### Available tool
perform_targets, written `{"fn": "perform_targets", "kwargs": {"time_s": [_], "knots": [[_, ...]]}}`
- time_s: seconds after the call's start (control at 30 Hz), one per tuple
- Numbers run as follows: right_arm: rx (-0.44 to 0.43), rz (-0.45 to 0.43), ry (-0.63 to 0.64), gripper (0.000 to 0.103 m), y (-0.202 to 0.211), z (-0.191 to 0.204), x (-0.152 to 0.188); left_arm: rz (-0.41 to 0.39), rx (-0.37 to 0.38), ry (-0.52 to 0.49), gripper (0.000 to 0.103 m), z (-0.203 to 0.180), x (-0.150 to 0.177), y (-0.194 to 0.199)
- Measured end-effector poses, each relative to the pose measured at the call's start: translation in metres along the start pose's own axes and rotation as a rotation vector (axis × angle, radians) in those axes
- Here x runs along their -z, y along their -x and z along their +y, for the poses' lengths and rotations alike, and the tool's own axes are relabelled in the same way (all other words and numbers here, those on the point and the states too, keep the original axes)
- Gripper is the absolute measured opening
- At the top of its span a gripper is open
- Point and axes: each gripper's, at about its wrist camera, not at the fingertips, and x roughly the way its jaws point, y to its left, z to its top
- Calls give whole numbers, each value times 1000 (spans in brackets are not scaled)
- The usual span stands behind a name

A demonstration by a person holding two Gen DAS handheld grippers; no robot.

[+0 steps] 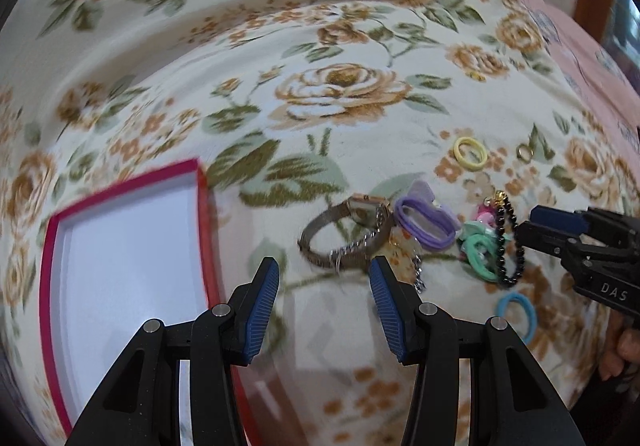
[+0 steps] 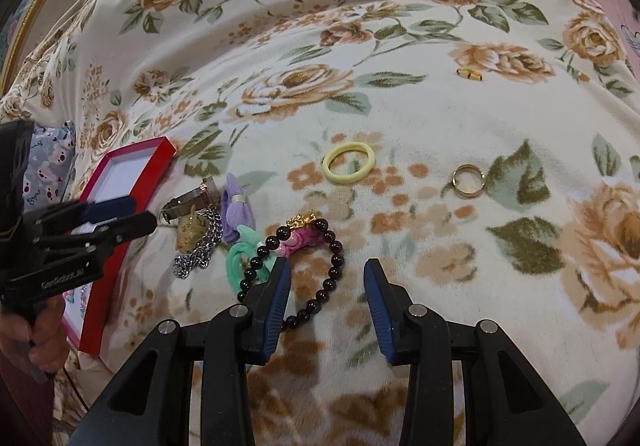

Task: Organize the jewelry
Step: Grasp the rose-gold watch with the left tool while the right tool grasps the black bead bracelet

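A red box with a white inside lies on the floral blanket, left of my open, empty left gripper; it also shows in the right wrist view. Just ahead of the left gripper lies a mesh-band watch with a silver chain. My right gripper is open and empty, its left finger over a dark bead bracelet with a pink and gold charm. Purple and green hair ties lie beside it. A yellow hair tie and a gold ring lie farther off.
A blue hair tie lies near the right gripper in the left wrist view. A small yellow item lies far back. Pink fabric borders the blanket on the right. The person's hand holds the left gripper.
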Motion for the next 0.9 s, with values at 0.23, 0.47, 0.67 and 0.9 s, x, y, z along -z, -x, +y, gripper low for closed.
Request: {"fn": "perform_targets", "kwargs": {"time_s": [0.23, 0.47, 0.67, 0.9], "knots": [[0, 18, 7, 36, -11, 1, -1, 16, 27, -147, 37, -15, -9, -27], [9, 25, 9, 8, -17, 1, -3, 15, 103, -140, 14, -17, -7, -29], [-3, 2, 6, 7, -10, 3, -2, 18, 148, -49, 4, -1, 1, -21], [-27, -45, 12, 7, 7, 11, -5, -22, 158, 74, 3, 14, 15, 5]]}}
